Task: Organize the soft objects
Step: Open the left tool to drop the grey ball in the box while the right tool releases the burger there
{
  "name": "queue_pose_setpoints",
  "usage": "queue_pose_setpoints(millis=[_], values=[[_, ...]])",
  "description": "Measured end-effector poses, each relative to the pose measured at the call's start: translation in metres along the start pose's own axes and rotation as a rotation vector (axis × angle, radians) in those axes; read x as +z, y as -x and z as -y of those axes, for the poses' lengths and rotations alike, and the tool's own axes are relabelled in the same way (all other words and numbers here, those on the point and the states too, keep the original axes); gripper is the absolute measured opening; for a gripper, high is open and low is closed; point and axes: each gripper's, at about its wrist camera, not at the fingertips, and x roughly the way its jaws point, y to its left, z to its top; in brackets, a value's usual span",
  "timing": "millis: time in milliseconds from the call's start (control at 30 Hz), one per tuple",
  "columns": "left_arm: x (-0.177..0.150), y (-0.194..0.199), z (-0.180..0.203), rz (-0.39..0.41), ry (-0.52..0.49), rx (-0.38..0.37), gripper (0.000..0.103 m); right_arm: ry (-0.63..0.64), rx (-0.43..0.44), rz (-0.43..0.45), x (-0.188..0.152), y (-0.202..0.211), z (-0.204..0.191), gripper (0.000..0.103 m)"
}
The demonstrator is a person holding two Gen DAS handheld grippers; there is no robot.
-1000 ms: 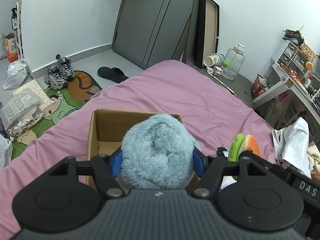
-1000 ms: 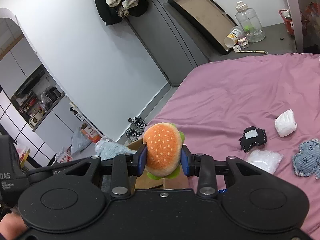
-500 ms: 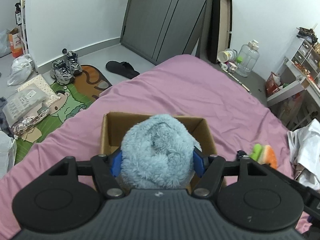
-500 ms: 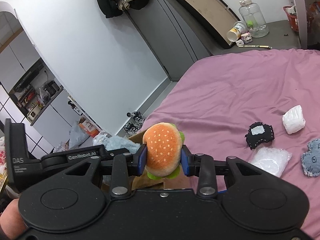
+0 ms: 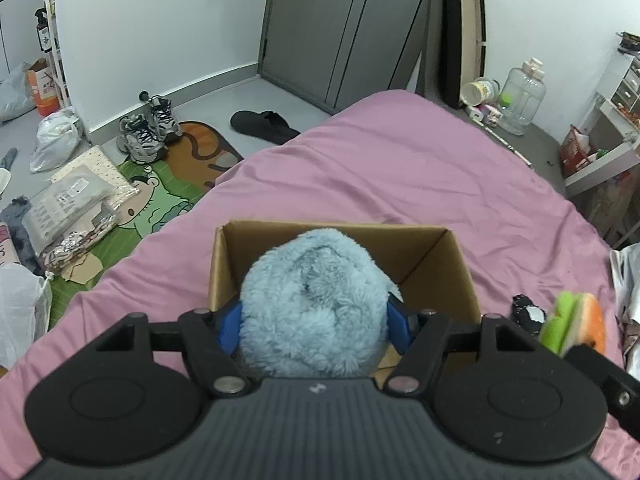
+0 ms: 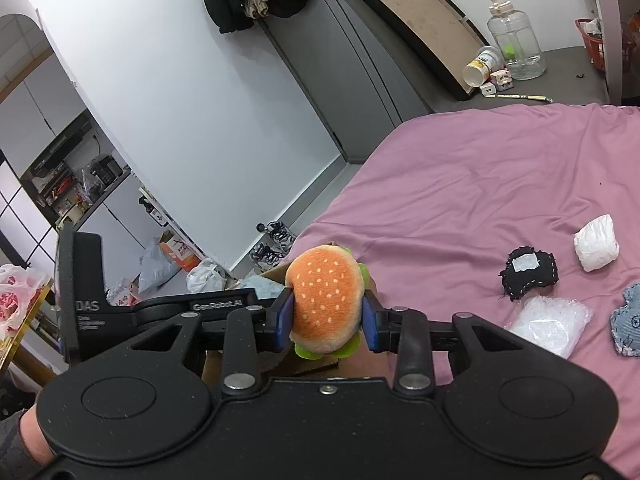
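Observation:
My left gripper (image 5: 314, 322) is shut on a fluffy light-blue plush (image 5: 314, 304) and holds it over the open cardboard box (image 5: 440, 256) on the pink bed (image 5: 400, 172). My right gripper (image 6: 326, 316) is shut on an orange burger plush (image 6: 326, 304) with green lettuce; it also shows in the left wrist view (image 5: 576, 326), to the right of the box. On the bed to the right lie a black patch toy (image 6: 528, 274), a white pouch (image 6: 596, 242), a clear bag (image 6: 548, 324) and a denim plush (image 6: 628, 322).
The bed's left edge drops to a floor with a green cartoon mat (image 5: 160, 200), sneakers (image 5: 148, 128), a black slipper (image 5: 264, 124) and plastic bags (image 5: 56, 144). A grey wardrobe (image 5: 344, 28), a water jug (image 5: 520, 96) and a desk (image 5: 608, 152) stand beyond.
My left gripper has moved with the blue plush until it is centred over the box. The right gripper with the burger plush now sits further right of the box and level with it.

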Motion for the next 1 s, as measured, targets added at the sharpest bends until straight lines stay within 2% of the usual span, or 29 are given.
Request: queue_pose_setpoints(millis=[233,567,833,1000], values=[[0.005,-0.006,0.003,-0.03,-0.025,0.014,0.071,-0.005,0.007,0.0,-0.001,-0.002,0.0,0.035],[0.01,0.032,-0.011,0.028,0.022,-0.011,0.077,-0.013,0.031,-0.015,-0.001,-0.016,-0.007,0.035],[0.013,0.053,-0.019,0.027,0.016,0.006,0.077,0.002,0.032,-0.012,0.006,-0.031,-0.016,0.035],[0.016,0.07,-0.024,0.047,0.035,0.017,0.079,0.028,0.052,-0.008,0.012,-0.039,-0.022,0.055]])
